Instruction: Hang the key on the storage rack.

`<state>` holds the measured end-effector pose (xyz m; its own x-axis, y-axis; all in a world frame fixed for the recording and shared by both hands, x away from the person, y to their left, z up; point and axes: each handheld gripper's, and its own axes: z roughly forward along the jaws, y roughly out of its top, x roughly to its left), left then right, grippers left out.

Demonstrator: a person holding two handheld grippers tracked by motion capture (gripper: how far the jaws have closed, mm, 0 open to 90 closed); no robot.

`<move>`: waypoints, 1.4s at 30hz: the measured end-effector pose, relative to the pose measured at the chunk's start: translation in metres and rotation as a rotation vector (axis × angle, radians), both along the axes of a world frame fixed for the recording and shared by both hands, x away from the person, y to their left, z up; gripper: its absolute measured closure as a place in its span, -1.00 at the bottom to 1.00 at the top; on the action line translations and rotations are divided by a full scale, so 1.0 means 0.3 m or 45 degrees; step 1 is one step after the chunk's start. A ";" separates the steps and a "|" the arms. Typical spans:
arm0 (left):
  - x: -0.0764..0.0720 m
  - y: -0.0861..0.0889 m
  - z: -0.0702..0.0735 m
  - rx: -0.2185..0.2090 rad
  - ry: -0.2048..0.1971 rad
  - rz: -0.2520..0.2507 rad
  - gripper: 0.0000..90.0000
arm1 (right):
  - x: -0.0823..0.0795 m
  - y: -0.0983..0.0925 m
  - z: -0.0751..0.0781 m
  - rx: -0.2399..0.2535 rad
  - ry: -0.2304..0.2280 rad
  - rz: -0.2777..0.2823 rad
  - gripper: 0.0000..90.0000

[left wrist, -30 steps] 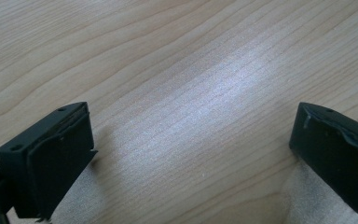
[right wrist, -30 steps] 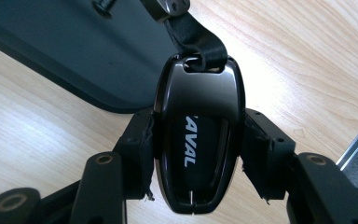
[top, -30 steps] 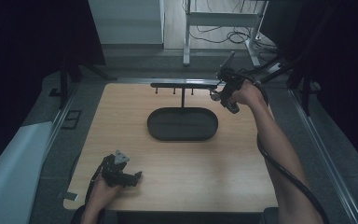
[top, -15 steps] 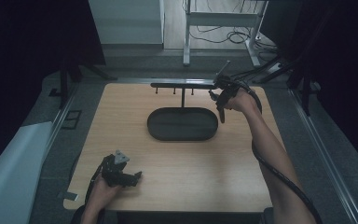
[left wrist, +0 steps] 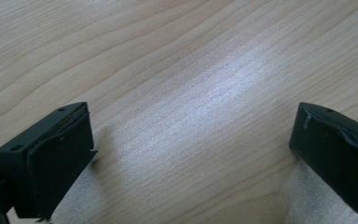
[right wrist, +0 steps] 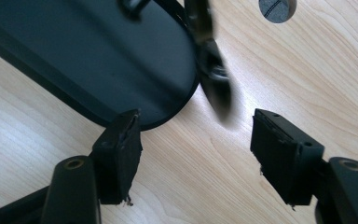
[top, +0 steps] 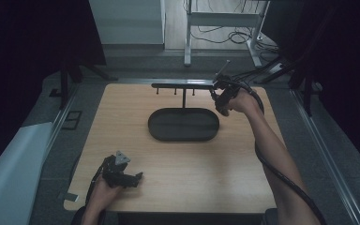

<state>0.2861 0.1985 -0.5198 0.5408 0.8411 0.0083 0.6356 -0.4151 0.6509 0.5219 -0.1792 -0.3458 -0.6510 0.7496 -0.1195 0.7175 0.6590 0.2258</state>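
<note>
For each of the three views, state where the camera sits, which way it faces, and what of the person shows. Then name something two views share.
High view: above the person's side, looking forward and down on the wooden table; both forearms, left tongs, right tongs.
Left gripper view: on the left tongs, looking down at bare wood; jaws wide apart.
Right gripper view: on the right tongs, looking down at the black oval tray; jaws apart.
Shared: the black oval tray appears in the high and right gripper views.
</note>
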 end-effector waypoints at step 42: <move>-0.001 -0.011 0.001 0.007 -0.009 0.001 -1.00 | -0.196 -0.015 -0.067 0.099 -0.050 0.191 -0.73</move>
<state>0.2859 0.1952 -0.5197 0.5401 0.8415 0.0170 0.6311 -0.4183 0.6532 0.4632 -0.1837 -0.3659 -0.7523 0.6523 -0.0925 0.6018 0.7375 0.3066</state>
